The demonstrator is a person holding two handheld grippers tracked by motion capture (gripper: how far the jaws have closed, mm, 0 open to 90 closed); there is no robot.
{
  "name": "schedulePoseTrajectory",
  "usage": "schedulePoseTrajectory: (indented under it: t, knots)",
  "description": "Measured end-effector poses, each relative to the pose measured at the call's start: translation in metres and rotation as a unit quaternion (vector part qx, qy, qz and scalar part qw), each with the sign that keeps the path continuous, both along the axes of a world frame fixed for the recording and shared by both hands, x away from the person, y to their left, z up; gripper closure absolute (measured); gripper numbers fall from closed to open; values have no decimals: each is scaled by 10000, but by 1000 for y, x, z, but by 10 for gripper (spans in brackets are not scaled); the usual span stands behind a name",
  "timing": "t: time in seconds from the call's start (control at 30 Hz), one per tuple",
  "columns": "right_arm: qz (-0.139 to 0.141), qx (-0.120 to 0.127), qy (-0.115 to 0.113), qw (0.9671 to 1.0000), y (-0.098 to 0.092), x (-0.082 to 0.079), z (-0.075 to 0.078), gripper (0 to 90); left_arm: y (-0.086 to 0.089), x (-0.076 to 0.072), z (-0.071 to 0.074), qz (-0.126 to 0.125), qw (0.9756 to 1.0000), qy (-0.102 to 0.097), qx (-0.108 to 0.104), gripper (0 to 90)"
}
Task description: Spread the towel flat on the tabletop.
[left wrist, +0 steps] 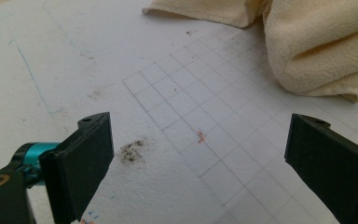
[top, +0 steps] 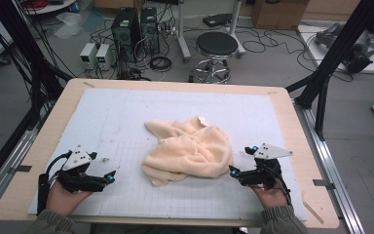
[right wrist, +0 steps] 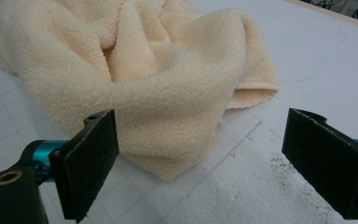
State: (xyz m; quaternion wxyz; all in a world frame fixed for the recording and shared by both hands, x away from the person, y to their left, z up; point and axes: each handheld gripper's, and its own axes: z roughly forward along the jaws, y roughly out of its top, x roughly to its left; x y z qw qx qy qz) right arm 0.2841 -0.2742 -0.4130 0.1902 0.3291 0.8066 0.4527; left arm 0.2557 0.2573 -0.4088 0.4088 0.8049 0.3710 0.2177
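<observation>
Towel point(top: 189, 150), cream terry, lay crumpled in a loose heap near the middle of the tabletop point(top: 48, 141), on the white gridded mat point(top: 126, 112).

Nearest the person, at about 7 o'clock from the heap, the left claw point(top: 108, 179) sat low over bare mat, jaws spread wide, nothing between them. In the left gripper view the towel point(left wrist: 321, 51) stood well apart, off toward 1 o'clock, with a dark smudge point(left wrist: 131, 151) of grit on the mat just ahead of the near jaw.

At about 4 o'clock from the heap, the right claw point(top: 242, 163) was also wide open and empty, its tips near the cloth's edge. The right gripper view showed the towel point(right wrist: 144, 79) just ahead, a folded lobe bulging toward the jaws and a hemmed edge point(right wrist: 256, 91) lying at 2 o'clock.

Risks as judged:
- Right claw could pinch the fat fold rather than a single hem, gathering several layers, so the cloth would lift as a bundle.
- Left claw had far to go; pulling with one side alone would likely drag the whole heap across the mat.
- Corners were buried in the folds, so a wrong edge could be taken.
- Grit point(right wrist: 284, 179) on the mat could transfer to the cloth if it were dragged.
</observation>
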Motion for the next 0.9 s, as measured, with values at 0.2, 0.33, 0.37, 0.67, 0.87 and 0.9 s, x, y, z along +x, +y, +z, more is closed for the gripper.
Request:
schedulePoseTrajectory:
  t: [0.2, 0.33, 0.37, 0.67, 0.87, 0.9]
  knots:
    - [7, 8, 98, 10000, 0, 1, -1, 100, -1, 2, -1, 20, 10000, 10, -42, 85]
    - [26, -17, 69, 10000, 1, 2, -1, 100, 0, 1, -1, 11, 10000, 2, -34, 85]
    - [22, -22, 73, 10000, 1, 1, -1, 100, 0, 1, -1, 11, 10000, 2, -34, 85]
    - [4, -10, 26, 10000, 1, 0, 0, 100, 2, -1, -1, 25, 10000, 8, -72, 85]
    - [12, 29, -14, 10000, 0, -2, 1, 100, 1, -1, 0, -1, 9999, 9, -109, 85]
    - [10, 47, -26, 10000, 0, -3, 2, 100, 0, 0, 0, -28, 9999, 3, -99, 85]
